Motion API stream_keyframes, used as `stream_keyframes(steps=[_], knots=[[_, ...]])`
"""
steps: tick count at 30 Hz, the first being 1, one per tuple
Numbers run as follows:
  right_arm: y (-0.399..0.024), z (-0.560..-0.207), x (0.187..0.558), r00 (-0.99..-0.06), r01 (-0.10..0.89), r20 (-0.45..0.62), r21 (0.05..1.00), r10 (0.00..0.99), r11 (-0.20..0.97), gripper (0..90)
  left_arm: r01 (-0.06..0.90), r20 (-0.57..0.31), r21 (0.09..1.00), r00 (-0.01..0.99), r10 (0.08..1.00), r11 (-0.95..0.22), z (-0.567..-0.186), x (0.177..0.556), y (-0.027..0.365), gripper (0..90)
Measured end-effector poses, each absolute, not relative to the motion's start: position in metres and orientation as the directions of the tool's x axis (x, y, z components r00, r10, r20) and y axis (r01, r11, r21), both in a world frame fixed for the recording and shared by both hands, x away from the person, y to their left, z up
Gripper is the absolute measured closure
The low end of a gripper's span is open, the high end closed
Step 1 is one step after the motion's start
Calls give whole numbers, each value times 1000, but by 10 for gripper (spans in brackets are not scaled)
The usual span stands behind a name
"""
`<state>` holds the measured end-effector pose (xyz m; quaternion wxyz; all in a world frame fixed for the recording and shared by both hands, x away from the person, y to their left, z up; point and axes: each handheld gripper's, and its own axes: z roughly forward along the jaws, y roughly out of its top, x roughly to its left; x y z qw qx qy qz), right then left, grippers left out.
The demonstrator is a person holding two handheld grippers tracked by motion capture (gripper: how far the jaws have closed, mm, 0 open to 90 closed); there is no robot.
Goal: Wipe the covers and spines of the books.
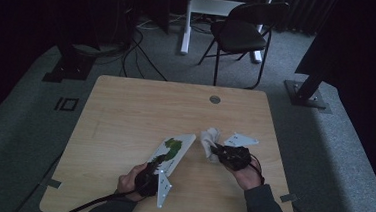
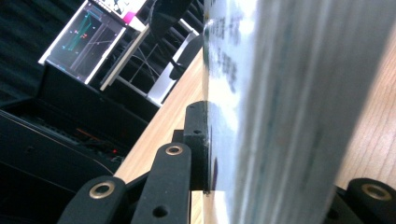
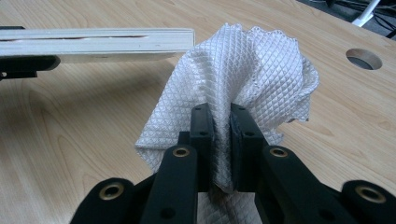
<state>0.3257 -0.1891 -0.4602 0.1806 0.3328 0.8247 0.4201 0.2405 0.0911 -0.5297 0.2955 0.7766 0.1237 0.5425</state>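
Observation:
A flat white board (image 1: 177,146) with a green picture on its face is held a little above the wooden table (image 1: 125,111), tilted. My left gripper (image 1: 157,165) is shut on its near end. In the left gripper view the board (image 2: 261,93) runs edge-on between the jaws and hides the right one. A crumpled white waffle-weave cloth (image 1: 210,137) is bunched just right of the board's far end, with my right gripper (image 1: 219,150) shut on it. In the right gripper view the cloth (image 3: 252,65) fans out above the pinching jaws of the right gripper (image 3: 222,116), beside the board's plywood edge (image 3: 93,42).
A round cable hole (image 1: 215,99) sits near the table's far edge. Beyond the table stand a black chair (image 1: 241,32), a white desk leg (image 1: 186,23) and dark stands with floor cables. A lit monitor (image 2: 84,39) shows off to the side.

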Motion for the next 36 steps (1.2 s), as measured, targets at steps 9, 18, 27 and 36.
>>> stream_keyframes(steps=[9,18,27,36], knots=[[-189,-460,325,-711,394,-20,817,703,422,822,-140,801,559,348,488,-817,-531,240,90,788],[-188,-459,325,-711,390,-21,820,703,420,822,-150,815,544,328,478,-825,-531,240,91,788],[-188,-459,325,-709,384,-25,824,705,415,822,-151,817,542,325,477,-826,-531,240,90,788],[-185,-455,323,-714,365,-34,835,699,413,822,-155,819,542,317,478,-826,-531,238,89,788]])
